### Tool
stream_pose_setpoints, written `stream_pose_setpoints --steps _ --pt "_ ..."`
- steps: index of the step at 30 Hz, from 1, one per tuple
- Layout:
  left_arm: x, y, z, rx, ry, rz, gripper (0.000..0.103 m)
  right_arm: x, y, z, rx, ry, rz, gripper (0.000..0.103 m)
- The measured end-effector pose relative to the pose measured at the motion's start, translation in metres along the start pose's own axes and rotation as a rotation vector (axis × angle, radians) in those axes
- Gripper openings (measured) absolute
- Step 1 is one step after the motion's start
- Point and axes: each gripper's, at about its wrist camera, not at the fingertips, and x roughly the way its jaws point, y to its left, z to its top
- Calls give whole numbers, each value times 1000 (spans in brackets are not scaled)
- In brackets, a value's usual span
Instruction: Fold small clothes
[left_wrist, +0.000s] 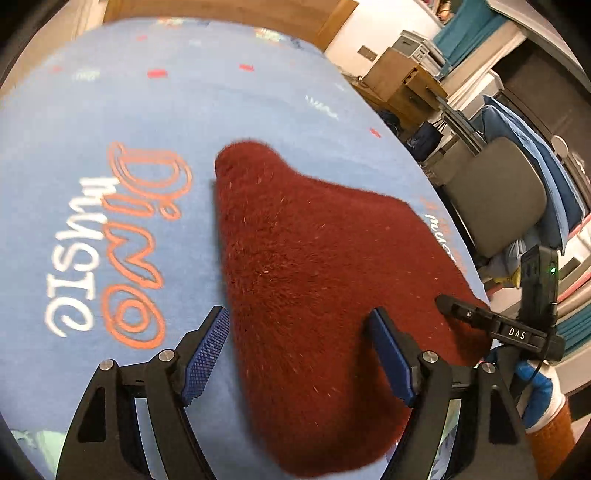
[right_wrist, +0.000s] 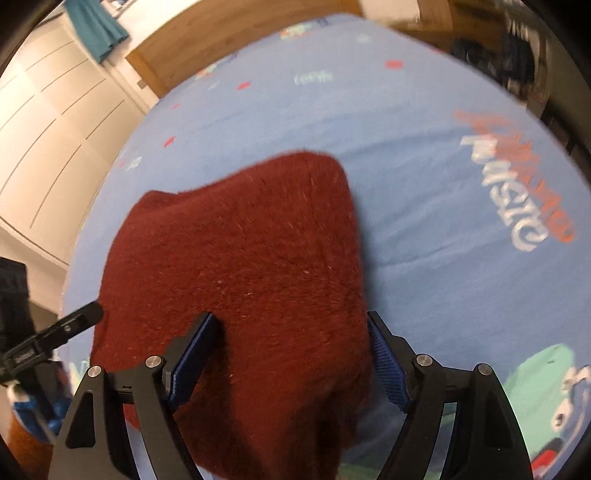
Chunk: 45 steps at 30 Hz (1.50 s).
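A dark red fuzzy garment (left_wrist: 314, 280) lies on a light blue printed bed sheet (left_wrist: 92, 122). My left gripper (left_wrist: 299, 339) is open above the garment's near left part, its blue pads apart and holding nothing. The tip of the right gripper (left_wrist: 465, 314) shows at the garment's right edge. In the right wrist view the same garment (right_wrist: 240, 266) lies folded over on the sheet (right_wrist: 424, 166). My right gripper (right_wrist: 290, 343) is open just above its near edge, one pad on each side. The left gripper's tip (right_wrist: 81, 317) shows at far left.
The sheet carries "Dino music" lettering (left_wrist: 122, 251) and a green dinosaur print (right_wrist: 546, 391). A grey chair (left_wrist: 495, 195) and wooden furniture (left_wrist: 402, 85) stand beyond the bed's right edge. White cupboard doors (right_wrist: 48, 140) and a wooden bed frame (right_wrist: 229, 40) are at the left.
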Motion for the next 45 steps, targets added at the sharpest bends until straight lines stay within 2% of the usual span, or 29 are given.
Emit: stream_pose_setpoints --steps 2,4,6,8,10,14,16,22,25,28,29,31,33,34,35,37,41,45 --pt "11 8 2 -35 21 -49 86 9 -7 1 23 24 36 85" --pt "20 18 1 -76 43 -108 91 18 -18 1 58 52 82 89" --pt "31 27 1 -123 73 -192 92 24 -26 0 76 76 138 89" --pt "34 36 5 -154 73 -258 86 27 -30 1 59 86 177 87" --pt "38 41 7 -186 62 -314 75 29 -31 2 55 98 248 59" --pt "33 56 12 -242 38 -394 56 31 -34 1 74 92 321 49" --pt "20 61 16 -243 21 -422 51 26 -31 0 65 69 331 45" --pt "-31 71 38 -182 -50 -458 49 1 -1 7 6 -26 398 39" --pt "-64 87 42 -162 -86 -433 48 -3 24 14 -26 -50 440 39" --pt "-83 103 39 -155 -87 -365 49 8 53 16 -40 -46 480 39" --pt "-86 109 36 -158 -78 -331 50 15 61 13 -43 -35 485 39" --pt "-82 117 32 -143 -38 -217 54 31 70 8 -43 -2 472 40" --pt "-69 124 22 -110 34 -58 58 55 79 3 -59 57 402 42" --pt "-67 125 15 -86 50 -20 65 65 83 -1 -80 82 335 49" --pt "-68 124 11 -69 47 -2 68 69 84 -5 -94 87 305 52" --pt "-80 121 6 -44 24 11 68 63 85 -5 -107 68 268 60" --pt "-100 98 -10 54 8 59 68 36 95 -7 -229 40 151 61" --pt "-106 85 -33 93 5 80 68 7 113 -23 -336 4 114 62"
